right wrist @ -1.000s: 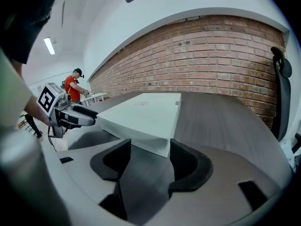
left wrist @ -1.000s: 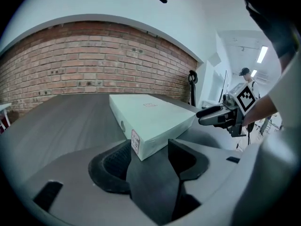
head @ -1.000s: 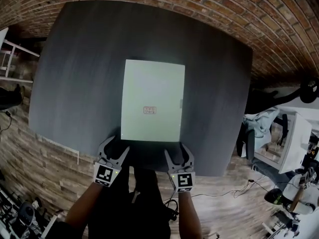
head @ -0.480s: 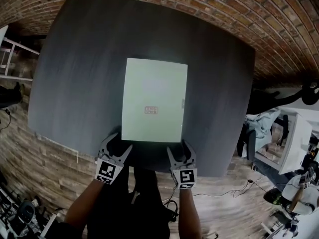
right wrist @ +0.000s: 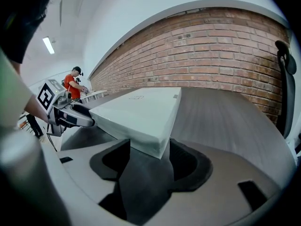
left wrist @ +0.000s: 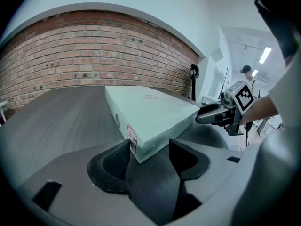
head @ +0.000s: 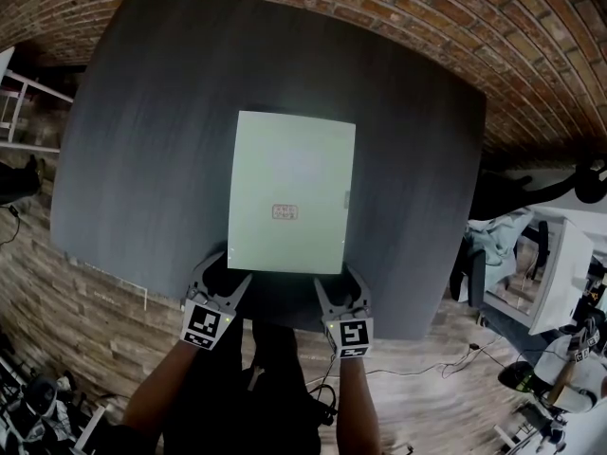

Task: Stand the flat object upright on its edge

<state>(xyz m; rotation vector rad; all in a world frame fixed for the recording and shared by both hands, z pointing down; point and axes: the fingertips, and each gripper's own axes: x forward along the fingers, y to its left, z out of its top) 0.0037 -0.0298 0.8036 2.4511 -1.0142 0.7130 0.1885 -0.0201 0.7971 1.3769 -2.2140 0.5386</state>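
Head view: flat box (head: pixel 289 192), near corners between wide-apart fingers (head: pixel 202 275) of left gripper (head: pixel 224 273) and right gripper (head: pixel 341 282) (no grip)

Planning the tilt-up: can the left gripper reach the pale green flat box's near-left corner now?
Likely yes: that corner of the pale green flat box sits between the open jaws of the left gripper; nothing blocks it.

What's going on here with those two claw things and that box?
A person stands at the near edge of a dark table with a two-jaw gripper in each hand. A flat pale green box lies flat on it. The left gripper has the box's near left corner between its open jaws, and the right gripper has the near right corner likewise. Neither looks clamped on it, and the box has not yet been stood on edge.
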